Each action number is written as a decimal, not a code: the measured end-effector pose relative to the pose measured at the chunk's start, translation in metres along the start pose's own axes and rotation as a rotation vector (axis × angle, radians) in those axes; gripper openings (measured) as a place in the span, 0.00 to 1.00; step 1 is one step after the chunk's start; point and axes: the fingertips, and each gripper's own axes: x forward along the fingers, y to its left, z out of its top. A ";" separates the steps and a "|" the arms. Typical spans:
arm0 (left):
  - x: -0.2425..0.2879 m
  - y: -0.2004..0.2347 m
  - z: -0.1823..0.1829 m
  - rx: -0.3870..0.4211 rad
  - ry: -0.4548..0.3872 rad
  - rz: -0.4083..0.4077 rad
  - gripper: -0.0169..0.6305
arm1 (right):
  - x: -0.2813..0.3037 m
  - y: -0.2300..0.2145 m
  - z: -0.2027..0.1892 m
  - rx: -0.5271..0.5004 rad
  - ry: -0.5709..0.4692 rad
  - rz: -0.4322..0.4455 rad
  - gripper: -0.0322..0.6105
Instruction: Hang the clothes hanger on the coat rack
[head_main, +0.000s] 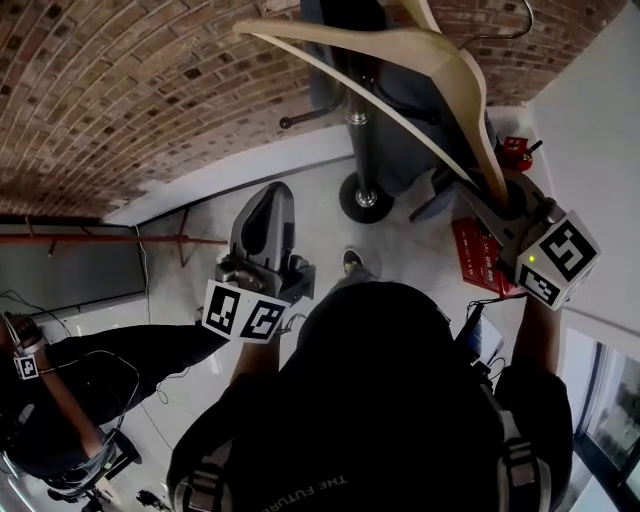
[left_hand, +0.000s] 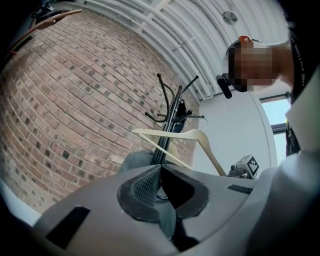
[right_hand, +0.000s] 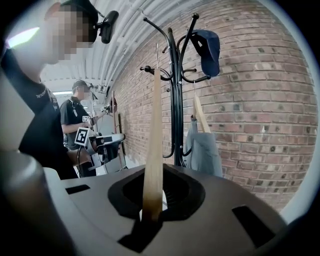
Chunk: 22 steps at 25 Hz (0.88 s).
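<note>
Clamping the end of one arm of a pale wooden clothes hanger (head_main: 440, 80), the right gripper (head_main: 510, 200) holds it up in the air, the wood pinched tight between both jaws. The hanger tilts up and away from the gripper toward the black metal coat rack (right_hand: 176, 100), and its thin wire hook (head_main: 500, 30) sits close to the rack's curved upper prongs. Whether the hook touches a prong cannot be told. The left gripper (head_main: 265, 215) is lower and well apart from the hanger, with its ribbed pads (left_hand: 145, 187) pressed together at the tips and nothing between them. A dark blue cap (right_hand: 207, 47) hangs from one prong of the rack. Lower on the rack, a grey garment (right_hand: 202, 145) drapes from a second wooden hanger (right_hand: 199, 112). A red brick wall (right_hand: 260, 100) stands right behind the rack. Another person in a dark shirt (right_hand: 75, 120) stands farther along the wall.
</note>
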 end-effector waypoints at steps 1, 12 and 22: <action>0.003 0.005 0.000 -0.008 0.000 0.003 0.06 | 0.003 -0.005 0.005 0.004 0.002 0.000 0.12; 0.027 0.033 0.005 -0.034 -0.008 0.002 0.06 | 0.024 -0.032 0.033 -0.034 0.091 -0.003 0.12; 0.027 0.044 0.005 -0.048 0.000 0.008 0.06 | 0.039 -0.045 0.040 -0.085 0.185 -0.028 0.12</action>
